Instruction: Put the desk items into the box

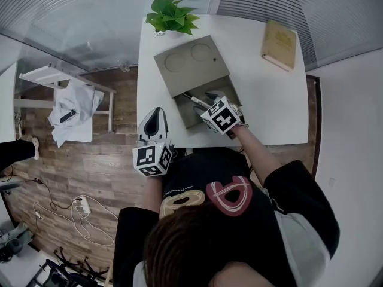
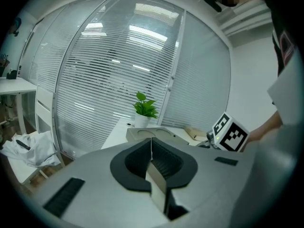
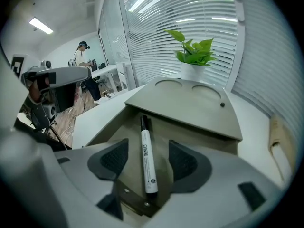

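Observation:
A tan cardboard box (image 1: 187, 113) stands open on the white desk (image 1: 269, 100), its lid (image 1: 190, 64) folded back flat behind it. A white marker with a black cap (image 3: 145, 141) lies lengthwise inside the box. My right gripper (image 3: 148, 163) hangs over the box's near side, open, with the marker between its pads and neither pad touching it. The head view shows this gripper (image 1: 209, 100) above the box's right half. My left gripper (image 1: 157, 113) is off the desk's front left corner, shut and empty (image 2: 152, 148).
A tan book (image 1: 279, 44) lies at the desk's far right corner. A potted green plant (image 1: 172, 15) stands behind the box lid. To the left of the desk is a white rack with cloth (image 1: 72, 103), and cables (image 1: 84, 211) lie on the wooden floor.

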The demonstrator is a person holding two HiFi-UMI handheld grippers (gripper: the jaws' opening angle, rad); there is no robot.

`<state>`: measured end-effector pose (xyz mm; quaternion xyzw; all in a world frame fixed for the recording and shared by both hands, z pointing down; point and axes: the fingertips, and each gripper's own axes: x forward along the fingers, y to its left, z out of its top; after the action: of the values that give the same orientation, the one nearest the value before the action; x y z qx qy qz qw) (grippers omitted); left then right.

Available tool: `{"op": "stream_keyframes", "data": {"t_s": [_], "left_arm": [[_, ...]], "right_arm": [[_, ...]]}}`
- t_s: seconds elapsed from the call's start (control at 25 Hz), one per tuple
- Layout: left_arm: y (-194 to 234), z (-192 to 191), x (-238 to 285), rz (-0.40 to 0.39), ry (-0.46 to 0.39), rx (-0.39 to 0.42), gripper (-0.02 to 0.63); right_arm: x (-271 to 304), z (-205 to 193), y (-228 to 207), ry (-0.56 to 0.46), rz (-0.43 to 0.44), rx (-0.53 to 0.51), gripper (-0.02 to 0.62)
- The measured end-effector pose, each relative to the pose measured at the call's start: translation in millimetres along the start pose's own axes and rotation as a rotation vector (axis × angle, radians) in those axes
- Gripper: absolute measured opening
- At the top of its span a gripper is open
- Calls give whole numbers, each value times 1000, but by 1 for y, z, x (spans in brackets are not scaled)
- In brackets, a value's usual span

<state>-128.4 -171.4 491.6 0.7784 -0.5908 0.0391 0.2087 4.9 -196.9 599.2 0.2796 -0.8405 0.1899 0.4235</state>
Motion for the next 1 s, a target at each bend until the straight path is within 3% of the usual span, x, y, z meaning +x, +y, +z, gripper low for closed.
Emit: {"op": "stream_keyframes", "data": {"t_s": [0.24, 0.52, 1.0], "left_arm": [[-6, 1, -1, -24, -1, 9, 20], [-17, -4, 1, -67, 14, 16, 20], [-42, -8, 13, -158, 40, 43, 20]], "right_arm": [[-15, 4, -2, -75, -27, 44, 265], [-40, 12, -6, -213, -18, 199, 265], [-78, 5, -18, -321, -154, 237, 265]]}}
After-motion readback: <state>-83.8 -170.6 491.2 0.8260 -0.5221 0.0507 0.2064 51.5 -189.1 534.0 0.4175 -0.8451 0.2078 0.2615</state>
